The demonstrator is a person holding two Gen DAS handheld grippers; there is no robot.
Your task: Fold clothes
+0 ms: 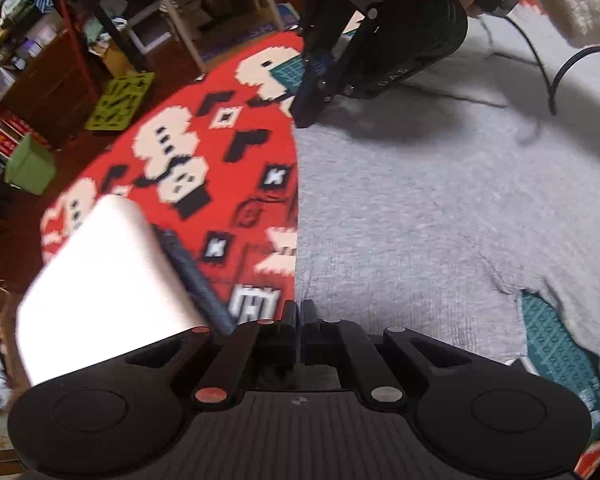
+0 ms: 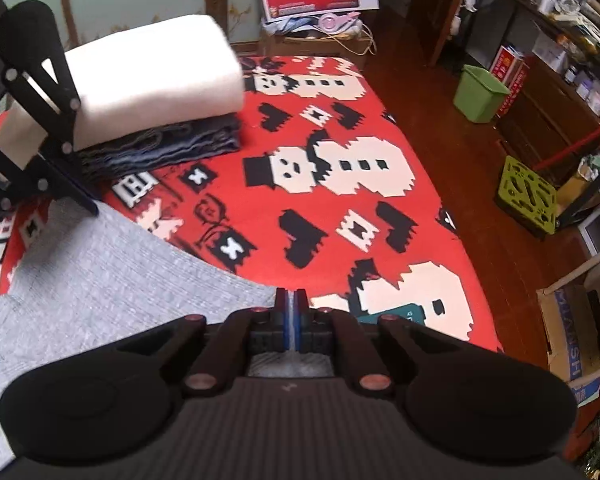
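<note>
Grey knit garment (image 1: 412,216) fills the right half of the left wrist frame, spread flat on the red snowman blanket (image 1: 204,148). Left gripper (image 1: 299,312) sits at the bottom centre, jaws pressed together right at the garment's edge; whether cloth is caught between them, I cannot tell. Right gripper (image 2: 291,304) shows at the bottom of its own view, jaws closed too, tips over the garment's far corner with grey fabric visible beneath the linkage. Over in the upper left of the right wrist frame, a folded white cloth (image 2: 156,76) rests on a folded dark blue one (image 2: 168,152). Green bin (image 2: 482,94) stands on the wooden floor, upper right.
</note>
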